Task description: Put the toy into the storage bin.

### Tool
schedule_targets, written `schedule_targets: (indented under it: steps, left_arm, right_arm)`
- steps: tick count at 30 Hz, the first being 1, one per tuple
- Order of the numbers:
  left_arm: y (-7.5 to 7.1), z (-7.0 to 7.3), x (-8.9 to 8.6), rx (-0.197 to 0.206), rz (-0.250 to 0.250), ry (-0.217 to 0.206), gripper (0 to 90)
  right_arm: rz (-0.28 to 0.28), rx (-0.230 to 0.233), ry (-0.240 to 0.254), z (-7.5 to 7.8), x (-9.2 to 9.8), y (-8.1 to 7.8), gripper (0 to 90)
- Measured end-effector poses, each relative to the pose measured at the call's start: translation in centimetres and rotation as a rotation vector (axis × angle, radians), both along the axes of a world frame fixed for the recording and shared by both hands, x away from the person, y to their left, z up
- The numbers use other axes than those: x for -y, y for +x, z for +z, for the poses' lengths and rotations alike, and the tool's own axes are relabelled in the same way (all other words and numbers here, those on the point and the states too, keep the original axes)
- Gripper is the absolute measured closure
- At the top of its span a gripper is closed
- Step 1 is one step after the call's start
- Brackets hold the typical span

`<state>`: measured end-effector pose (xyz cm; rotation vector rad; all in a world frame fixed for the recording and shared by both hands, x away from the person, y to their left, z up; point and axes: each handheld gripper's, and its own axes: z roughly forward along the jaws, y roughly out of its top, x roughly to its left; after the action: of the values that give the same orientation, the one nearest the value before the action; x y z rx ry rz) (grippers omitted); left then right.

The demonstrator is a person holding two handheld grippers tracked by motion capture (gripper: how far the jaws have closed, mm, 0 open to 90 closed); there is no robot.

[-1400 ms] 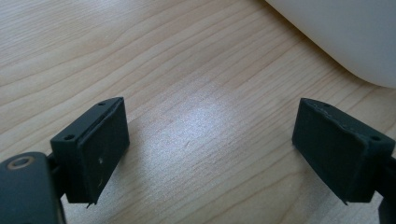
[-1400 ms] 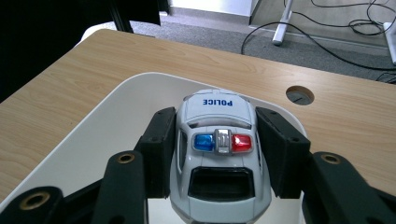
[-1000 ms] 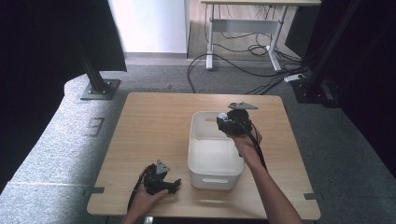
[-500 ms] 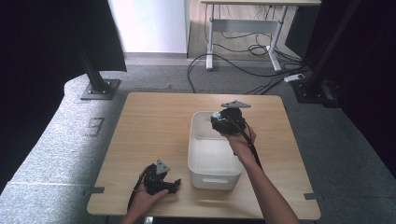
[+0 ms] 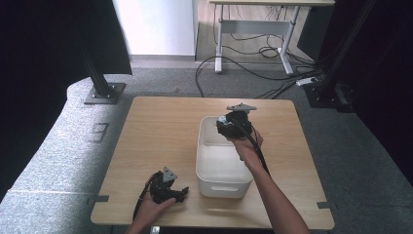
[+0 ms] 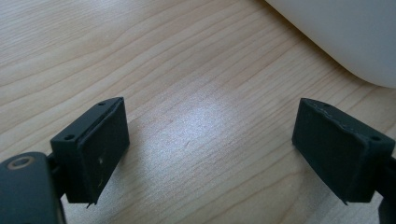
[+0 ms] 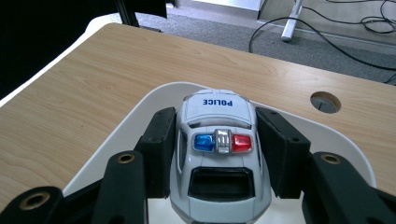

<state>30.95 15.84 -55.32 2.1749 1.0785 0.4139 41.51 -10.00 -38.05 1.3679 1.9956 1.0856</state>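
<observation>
A white toy police car (image 7: 217,154) with blue and red roof lights sits between the pads of my right gripper (image 7: 217,119), which is shut on its sides. In the high view that right gripper (image 5: 234,124) hangs over the far end of a white plastic bin (image 5: 221,183) in the middle of the wooden table (image 5: 160,131). The bin's rim (image 7: 140,105) curves just below the car. My left gripper (image 5: 182,192) lies on the table near the front edge, left of the bin. Its jaws stand open with bare wood between them (image 6: 212,140), and the bin's wall (image 6: 345,32) is close ahead.
A round cable hole (image 7: 325,101) is cut in the tabletop beyond the bin. Past the far edge, on grey carpet, are cables (image 5: 253,73), a desk frame (image 5: 219,44) and a black stand base (image 5: 102,92). The table's left half is bare wood.
My right gripper, still holding the car, has edged a little to the left and away over the bin's far end. The left gripper has stayed put.
</observation>
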Motion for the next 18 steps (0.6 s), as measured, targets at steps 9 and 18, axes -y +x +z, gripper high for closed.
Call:
schedule_targets:
  steps: [9, 18]
  left_arm:
    - [0.0, 0.0, 0.0, 0.001, 0.001, 0.0, 11.2]
    - [0.0, 0.0, 0.0, 0.001, 0.001, 0.0, 11.2]
  right_arm:
    - [0.017, -0.004, -0.009, 0.0, -1.3, 0.2, 50.2]
    - [0.026, -0.016, -0.019, -0.3, -2.1, 0.6, 50.2]
